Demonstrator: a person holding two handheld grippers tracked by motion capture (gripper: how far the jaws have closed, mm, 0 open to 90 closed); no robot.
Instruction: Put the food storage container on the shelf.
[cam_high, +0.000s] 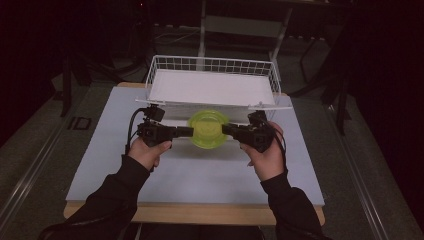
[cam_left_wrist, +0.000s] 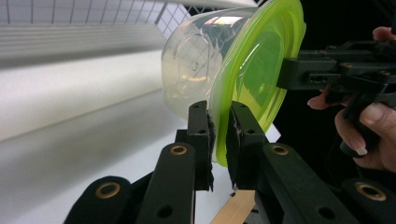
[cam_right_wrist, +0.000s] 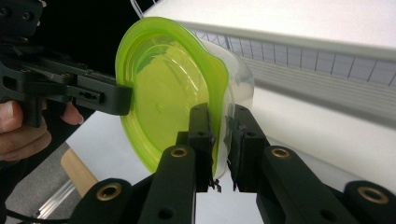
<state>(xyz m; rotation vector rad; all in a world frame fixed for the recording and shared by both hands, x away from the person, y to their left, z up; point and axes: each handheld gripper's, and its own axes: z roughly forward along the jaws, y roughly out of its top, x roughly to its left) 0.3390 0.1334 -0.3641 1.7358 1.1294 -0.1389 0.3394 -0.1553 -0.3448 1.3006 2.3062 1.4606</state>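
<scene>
A clear plastic tub (cam_left_wrist: 196, 70) with a lime-green lid (cam_left_wrist: 261, 70) hangs in the air just in front of the wire basket, held from both sides. My left gripper (cam_left_wrist: 219, 116) is shut on the lid's rim on one side. On the opposite rim my right gripper (cam_right_wrist: 219, 122) is shut as well. From above, the lidded tub (cam_high: 207, 129) sits between the left gripper (cam_high: 189, 131) and the right gripper (cam_high: 225, 130), lid facing up. Each gripper view sees the tub tipped on its side, with the lid (cam_right_wrist: 163, 93) towards the person and the tub body (cam_right_wrist: 240, 79) towards the basket.
A white wire basket (cam_high: 210, 65) with a flat white floor stands at the table's far edge, right behind the tub. The pale table top (cam_high: 200, 175) stretches towards the person and ends in a wooden front edge (cam_high: 200, 212). Dark floor and chair legs surround the table.
</scene>
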